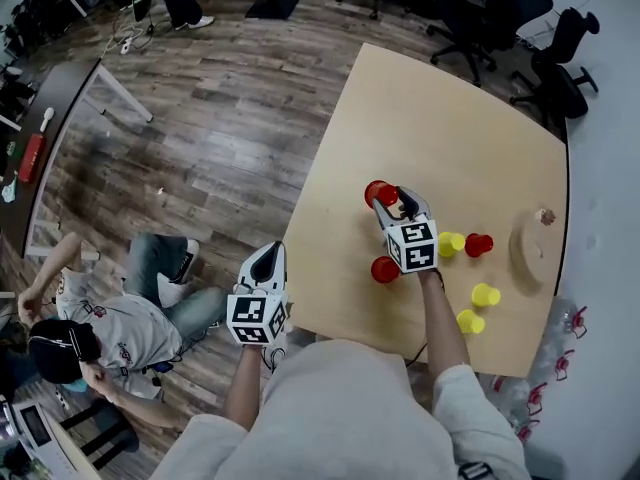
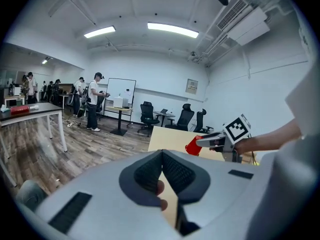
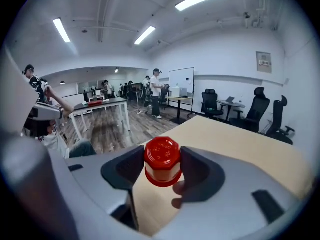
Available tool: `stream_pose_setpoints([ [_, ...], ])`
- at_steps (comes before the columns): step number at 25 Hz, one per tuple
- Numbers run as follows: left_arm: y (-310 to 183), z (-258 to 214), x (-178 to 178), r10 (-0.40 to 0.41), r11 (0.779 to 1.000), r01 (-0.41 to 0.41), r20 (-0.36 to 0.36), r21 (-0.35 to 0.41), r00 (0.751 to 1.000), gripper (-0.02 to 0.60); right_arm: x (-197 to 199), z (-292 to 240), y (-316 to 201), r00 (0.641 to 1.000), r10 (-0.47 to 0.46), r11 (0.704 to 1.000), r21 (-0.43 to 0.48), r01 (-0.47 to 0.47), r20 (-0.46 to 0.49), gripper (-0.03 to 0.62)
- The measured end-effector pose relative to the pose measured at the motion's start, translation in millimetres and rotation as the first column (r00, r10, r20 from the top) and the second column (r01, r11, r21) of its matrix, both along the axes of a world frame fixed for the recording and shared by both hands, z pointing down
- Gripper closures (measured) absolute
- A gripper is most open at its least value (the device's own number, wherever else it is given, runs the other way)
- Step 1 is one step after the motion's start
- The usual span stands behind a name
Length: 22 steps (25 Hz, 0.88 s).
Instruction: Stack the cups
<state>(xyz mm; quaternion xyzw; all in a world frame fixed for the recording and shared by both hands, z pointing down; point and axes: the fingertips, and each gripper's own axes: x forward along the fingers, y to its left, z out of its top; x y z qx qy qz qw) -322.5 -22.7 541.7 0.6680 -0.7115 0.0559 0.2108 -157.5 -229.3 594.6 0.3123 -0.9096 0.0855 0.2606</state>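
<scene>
My right gripper (image 1: 392, 201) hangs over the middle of the light wooden table (image 1: 430, 108), shut on a red cup (image 1: 377, 192). In the right gripper view that red cup (image 3: 162, 157) sits between the two pads, its octagonal base towards the camera, and its shadow falls on the tabletop below. A second red cup (image 1: 385, 269) stands on the table beside the gripper's marker cube. Further right lie a yellow cup (image 1: 451, 243), a red cup (image 1: 479, 244) and two more yellow cups (image 1: 485, 295) (image 1: 469, 321). My left gripper (image 1: 267, 256) hovers off the table's left edge, shut and empty (image 2: 161, 156).
A round wooden disc (image 1: 535, 248) lies near the table's right edge. A person (image 1: 100, 328) sits on the plank floor at the left. Black office chairs (image 1: 500, 13) stand behind the table's far side. A dark table (image 1: 45, 118) is at the far left.
</scene>
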Motion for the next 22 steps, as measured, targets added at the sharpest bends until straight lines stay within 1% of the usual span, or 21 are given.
stream_pose_setpoints([
  [6,-16.9,-5.7,21.9,0.071,0.997,-0.071,0.007,0.021,0.997,0.569,50.3,-48.0,41.3,0.996,0.077,0.995,0.067,-0.08,0.052,0.365],
  [8,-22.3,-7.0,30.4,0.101,0.995,-0.101,0.008,0.025,0.995,0.569,71.0,-55.2,56.0,0.993,0.11,0.99,0.086,-0.114,0.042,0.365],
  [12,-32.7,-9.0,48.4,0.16,0.986,-0.16,0.012,0.034,0.987,0.569,112.0,-56.8,78.2,0.984,0.176,0.977,0.12,-0.174,-0.005,0.365],
  [18,-47.4,-9.3,80.8,0.237,0.971,-0.237,0.011,0.03,0.971,0.569,158.5,-41.3,94.3,0.965,0.263,0.962,0.078,-0.261,-0.022,0.365],
  [22,-56.3,-11.1,101.2,0.284,0.958,-0.284,0.015,0.027,0.959,0.569,170.8,-18.8,102.6,0.957,0.286,0.958,0.017,-0.286,-0.041,0.365],
])
